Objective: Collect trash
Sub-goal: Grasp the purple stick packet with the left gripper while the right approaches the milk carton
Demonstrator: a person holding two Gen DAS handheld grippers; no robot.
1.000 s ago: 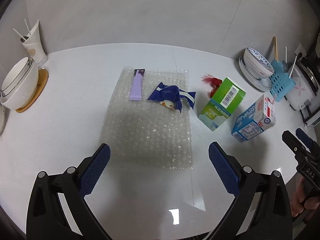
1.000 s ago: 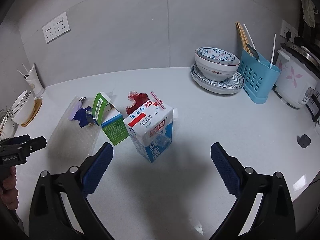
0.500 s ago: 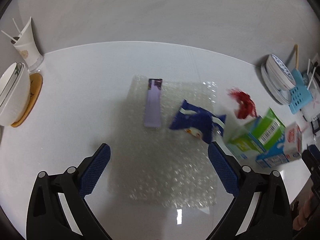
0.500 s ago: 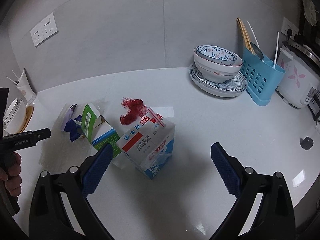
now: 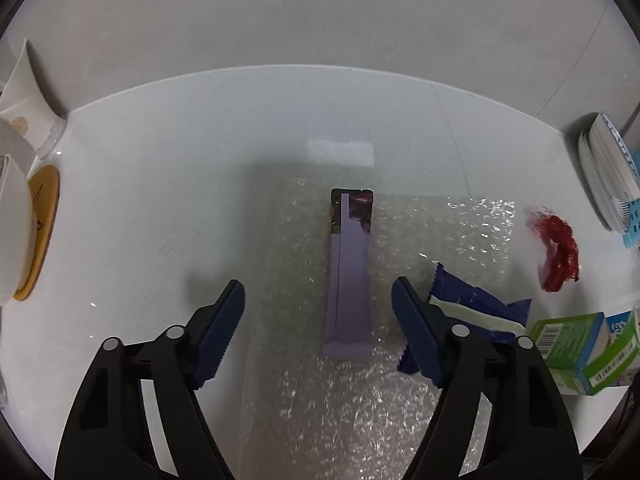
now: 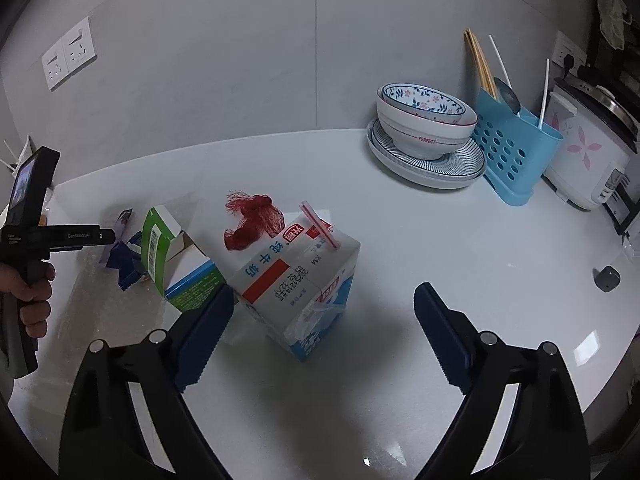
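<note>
Left gripper [image 5: 318, 300] jaws closing astride flat purple sachet [image 5: 350, 276] on bubble wrap [image 5: 360, 400], untouched, right gripper [image 6: 320, 320] closing around boxy milk carton [image 6: 298, 280], no contact

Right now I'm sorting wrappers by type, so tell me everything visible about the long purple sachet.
The long purple sachet is a flat, narrow stick pack, pale lilac with a dark printed top end. It lies flat on the clear bubble wrap sheet, between the closing left gripper's pads, untouched.

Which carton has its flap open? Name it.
The green carton: its end flap stands open, showing the hollow inside. The blue-and-white milk carton beside it is shut.
</note>
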